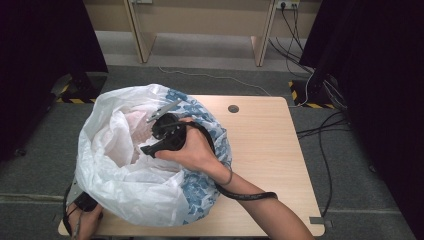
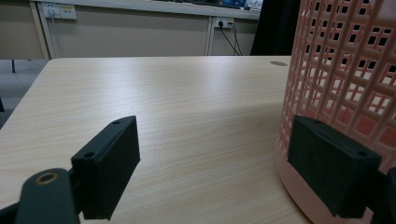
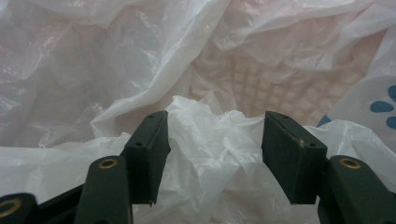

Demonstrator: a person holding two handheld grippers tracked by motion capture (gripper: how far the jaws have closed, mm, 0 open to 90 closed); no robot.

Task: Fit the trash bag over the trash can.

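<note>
Basket, pink lattice, upright, bag-lined, table's left; right half bare. Your right gripper gapes inside; left gripper gapes beside its base.

No readable text, labels, brands or numbers anywhere; blue print on bag is pattern only.

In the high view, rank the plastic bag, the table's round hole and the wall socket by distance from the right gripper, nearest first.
1. Plastic bag: around the right gripper, touching.
2. Round hole: on the table, beyond to its right.
3. Wall socket: far wall, top right.
</note>
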